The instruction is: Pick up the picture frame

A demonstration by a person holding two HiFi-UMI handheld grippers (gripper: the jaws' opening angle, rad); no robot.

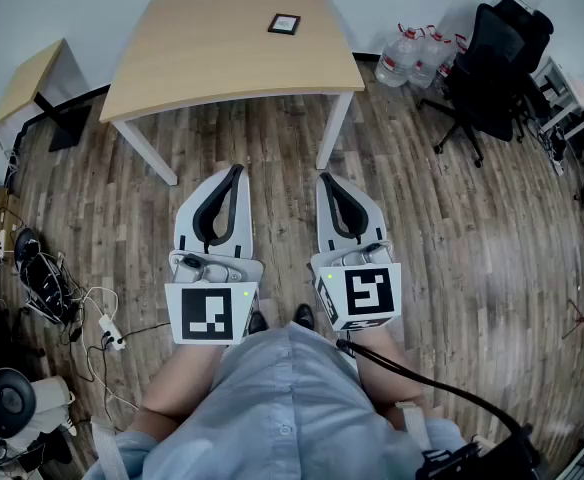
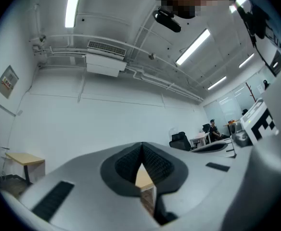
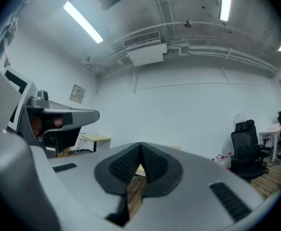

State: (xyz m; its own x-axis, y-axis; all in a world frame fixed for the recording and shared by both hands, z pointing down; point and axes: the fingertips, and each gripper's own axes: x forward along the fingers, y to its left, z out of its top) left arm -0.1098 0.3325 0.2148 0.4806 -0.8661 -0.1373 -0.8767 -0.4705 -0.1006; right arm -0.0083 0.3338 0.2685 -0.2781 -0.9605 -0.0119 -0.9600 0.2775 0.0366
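Note:
The picture frame (image 1: 284, 24), small and dark, lies flat near the far edge of a light wooden table (image 1: 212, 58) with white legs. Both grippers hang over the wooden floor, well short of the table and pointing toward it. My left gripper (image 1: 234, 172) is shut with nothing between its jaws, and so is my right gripper (image 1: 327, 180). In the left gripper view the left gripper (image 2: 141, 146) shows its pads meeting at the tips, with a sliver of the table behind. The right gripper (image 3: 140, 147) looks the same in the right gripper view. Neither gripper view shows the frame.
A black office chair (image 1: 497, 68) stands at the right, with large water bottles (image 1: 417, 53) beside it near the table's right corner. A smaller wooden table (image 1: 27, 83) sits at the far left. Cables and a power strip (image 1: 107, 330) lie on the floor at the left.

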